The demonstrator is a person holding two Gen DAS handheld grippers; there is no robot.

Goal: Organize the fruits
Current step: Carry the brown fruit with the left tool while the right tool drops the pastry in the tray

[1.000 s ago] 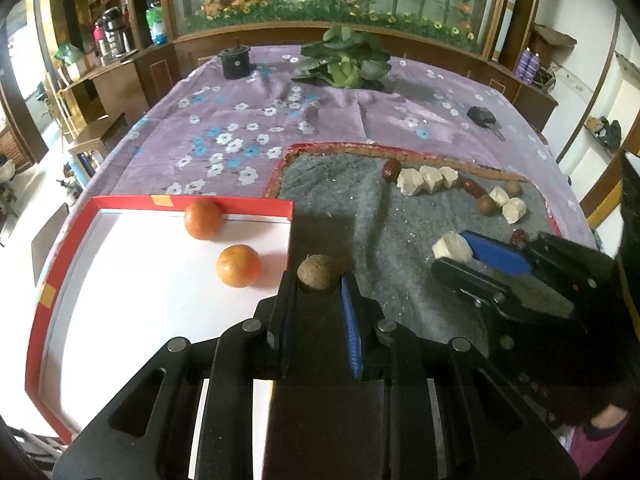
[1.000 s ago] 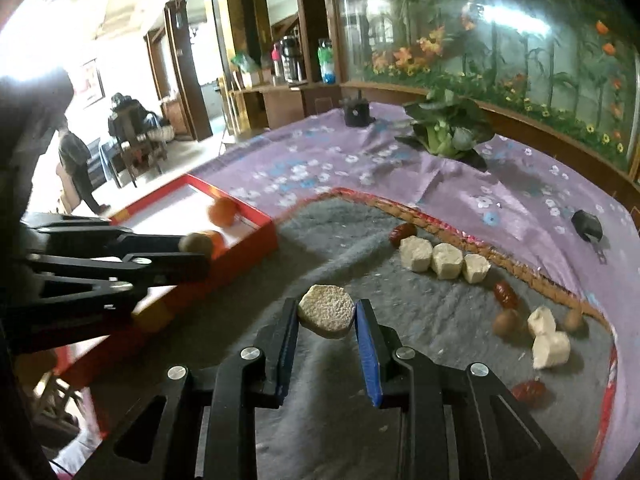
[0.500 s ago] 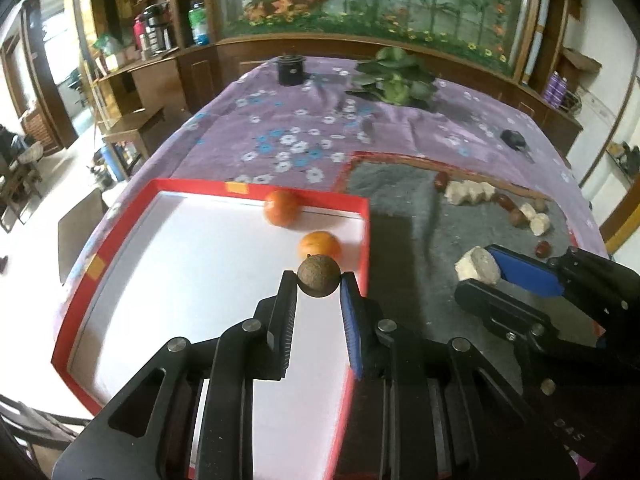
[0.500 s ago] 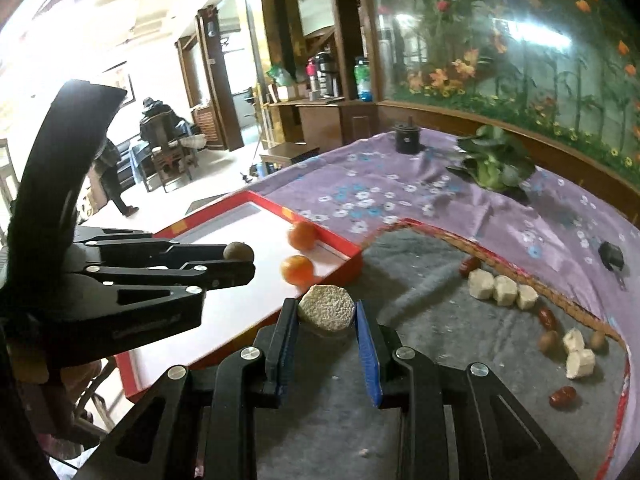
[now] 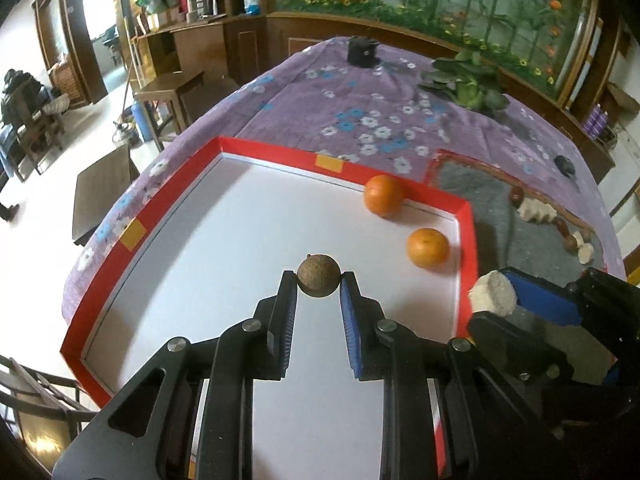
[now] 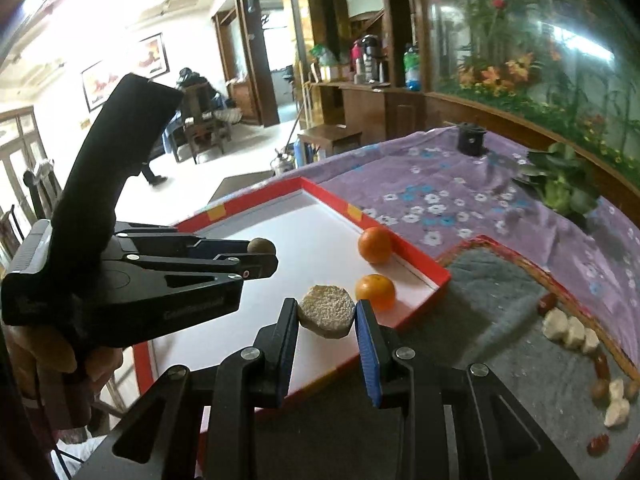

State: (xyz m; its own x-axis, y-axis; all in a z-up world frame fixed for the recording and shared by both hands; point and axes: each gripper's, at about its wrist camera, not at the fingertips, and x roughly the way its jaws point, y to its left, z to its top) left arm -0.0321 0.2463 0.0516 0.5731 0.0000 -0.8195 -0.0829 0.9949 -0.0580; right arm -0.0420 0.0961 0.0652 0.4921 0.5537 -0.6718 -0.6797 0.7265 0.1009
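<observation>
My left gripper [image 5: 319, 280] is shut on a small round brown fruit [image 5: 319, 275] and hangs above the white floor of the red-rimmed tray [image 5: 280, 150]. Two oranges [image 5: 383, 195] [image 5: 427, 247] lie in the tray's far right corner. My right gripper [image 6: 327, 312] is shut on a pale cream chunk [image 6: 327, 315], over the tray's near right edge [image 6: 404, 318]. The right wrist view shows the left gripper [image 6: 262, 250] to the left, brown fruit [image 6: 261, 245] at its tip. In the left wrist view the right gripper [image 5: 494, 294] comes in from the right with the chunk [image 5: 493, 293].
A grey felt mat [image 6: 520, 344] right of the tray carries more cream chunks [image 6: 570, 330] and small red-brown fruits [image 6: 599, 444]. The purple flowered tablecloth [image 5: 360, 92] holds a leafy plant [image 5: 468, 84] and a black pot [image 5: 362, 50] at the far side. A hand [image 6: 60, 356] grips the left tool.
Both grippers have travelled left from the grey mat toward the tray, each keeping its piece. The left one has gone from the tray's right rim to above its white floor.
</observation>
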